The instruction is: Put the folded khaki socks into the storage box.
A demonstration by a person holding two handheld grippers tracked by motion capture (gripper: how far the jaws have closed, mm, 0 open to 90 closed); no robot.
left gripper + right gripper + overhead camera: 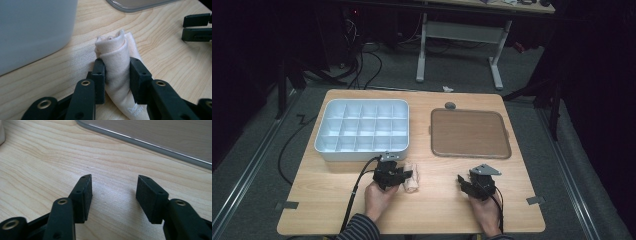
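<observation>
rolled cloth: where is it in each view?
High view: rolled cloth lies lower centre, at the left gripper, below the white divided box.
Left gripper view: centre, pinched between both pads.
Right gripper view: not in it.
Shared landmark: brown tray.

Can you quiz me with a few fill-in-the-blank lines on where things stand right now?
1. The left gripper has its jaws on either side of a rolled ____.
2. The white organizer box lies to the ____ of the brown tray in the high view.
3. Between the right gripper's jaws there is only bare ____.

Missing words: cloth; left; table
</observation>
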